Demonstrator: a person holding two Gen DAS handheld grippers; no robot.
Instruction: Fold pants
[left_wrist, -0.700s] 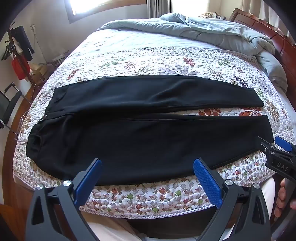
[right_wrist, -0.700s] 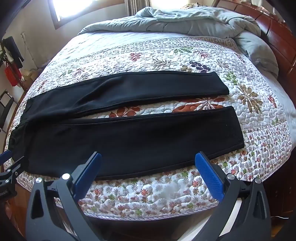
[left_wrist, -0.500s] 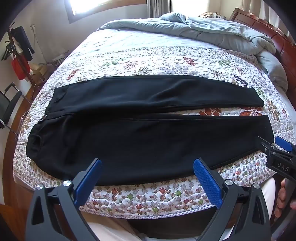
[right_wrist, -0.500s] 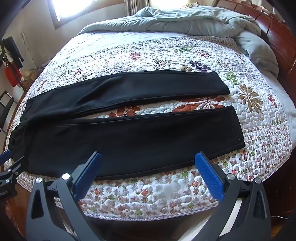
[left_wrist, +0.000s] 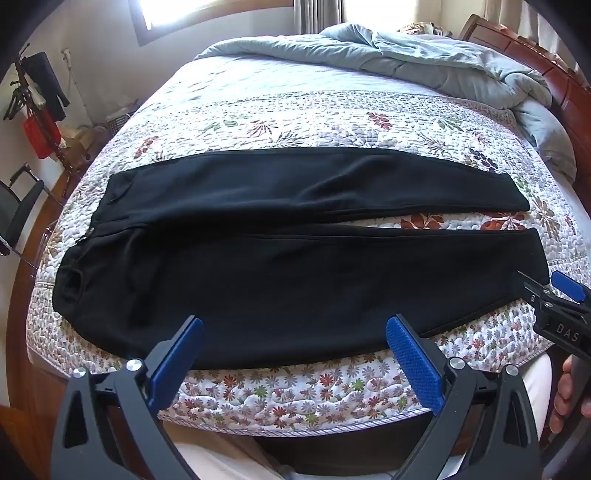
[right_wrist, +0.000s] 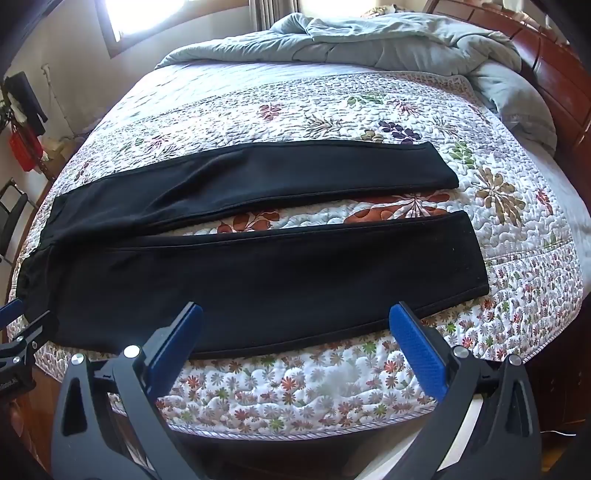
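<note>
The black pants (left_wrist: 295, 266) lie flat across the middle of both frames on the floral quilt (left_wrist: 295, 122), waistband toward the left edge and the two hems toward the right. The legs are spread, with a wedge of quilt showing between them on the right. The cloth looks like soft, fairly thick knit, matte and limp; it should be light, drape freely, sag wherever it is not held, and grip well on the quilted surface, not slide. No fold is made yet.

The left gripper (left_wrist: 295, 350) hovers at the lower centre of its frame, its blue pads (left_wrist: 177, 354) spread wide and holding nothing, just over the near edge of the closer leg. The right gripper (right_wrist: 295, 347) is likewise wide open and empty over the same edge, further toward the hem.

Sensible holds seem to be the waistband corner at the left and the hem of the near leg (right_wrist: 476, 254) at the right, so the near leg can be carried over the far one without bunching.

A rumpled grey-blue comforter (left_wrist: 424, 62) fills the upper right, well apart from the pants, beside a dark wooden headboard (left_wrist: 569, 96). At the left edge are a chair (left_wrist: 22, 206) and a red bag (left_wrist: 37, 136). Nothing lies on the pants or in the fold path.
</note>
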